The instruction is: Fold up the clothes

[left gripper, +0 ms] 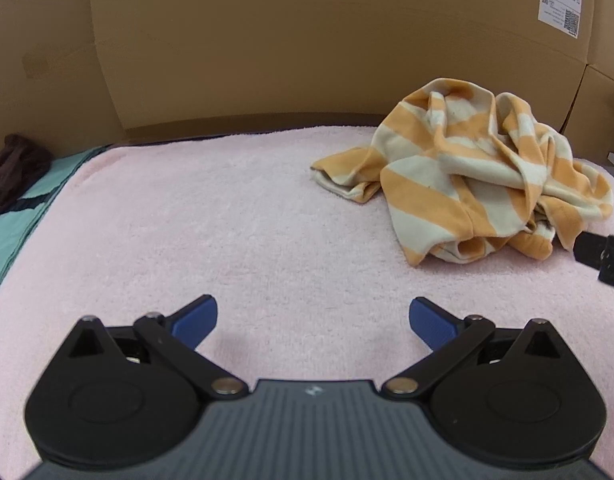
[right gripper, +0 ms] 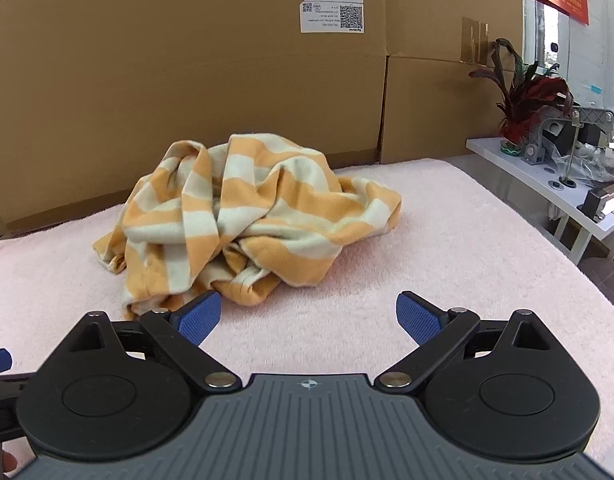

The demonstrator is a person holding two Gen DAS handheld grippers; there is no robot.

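We see a tall cardboard wall [right gripper: 187,80] behind the pink-towelled bench [right gripper: 447,240], and a white side table [right gripper: 547,188] carrying a red-leafed plant [right gripper: 527,92].

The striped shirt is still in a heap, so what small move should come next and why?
Probably ease the right tool forward to pinch the near edge of the striped shirt. It lies crumpled on the pink towel, both tools are open and empty, and the left tool sits farther away.
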